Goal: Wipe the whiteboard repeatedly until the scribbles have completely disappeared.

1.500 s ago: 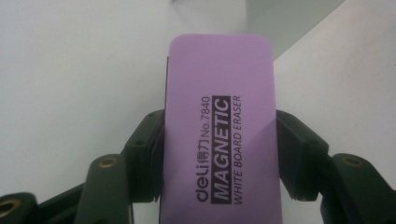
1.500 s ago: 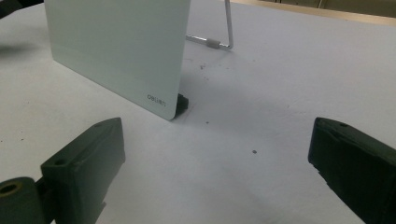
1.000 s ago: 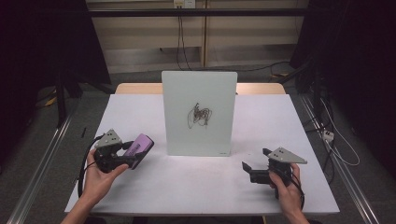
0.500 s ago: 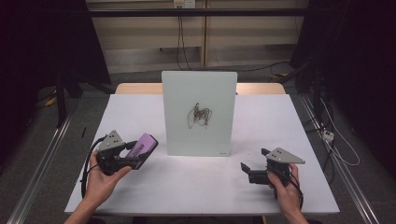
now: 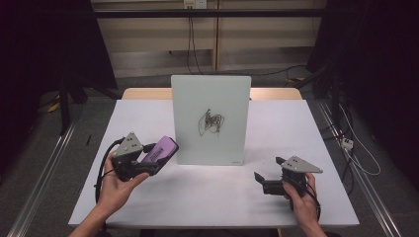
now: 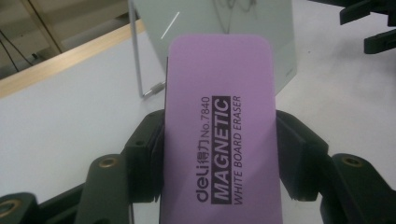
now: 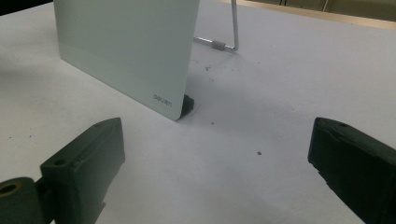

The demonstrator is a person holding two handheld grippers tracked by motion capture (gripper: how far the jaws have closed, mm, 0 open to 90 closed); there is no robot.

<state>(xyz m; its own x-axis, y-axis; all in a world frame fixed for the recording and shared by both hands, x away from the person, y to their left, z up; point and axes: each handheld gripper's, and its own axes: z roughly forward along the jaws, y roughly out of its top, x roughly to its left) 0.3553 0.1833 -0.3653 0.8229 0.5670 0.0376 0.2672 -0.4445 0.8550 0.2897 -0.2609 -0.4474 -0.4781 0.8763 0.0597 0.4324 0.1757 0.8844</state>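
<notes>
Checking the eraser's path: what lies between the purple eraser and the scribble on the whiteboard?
Nothing: in the high view the eraser, held in the left tool, has only bare whiteboard before the scribble.

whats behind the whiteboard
A wire stand props the whiteboard from behind, on the white table. The board covers the stand's remaining part and the table right behind it.

We see a matt purple plastic eraser (image 6: pixel 219 140), a smooth glossy board (image 5: pixel 211 118) on a thin metal stand (image 7: pixel 232 28), a matt white tabletop (image 5: pixel 296 128) and matt black grippers.
</notes>
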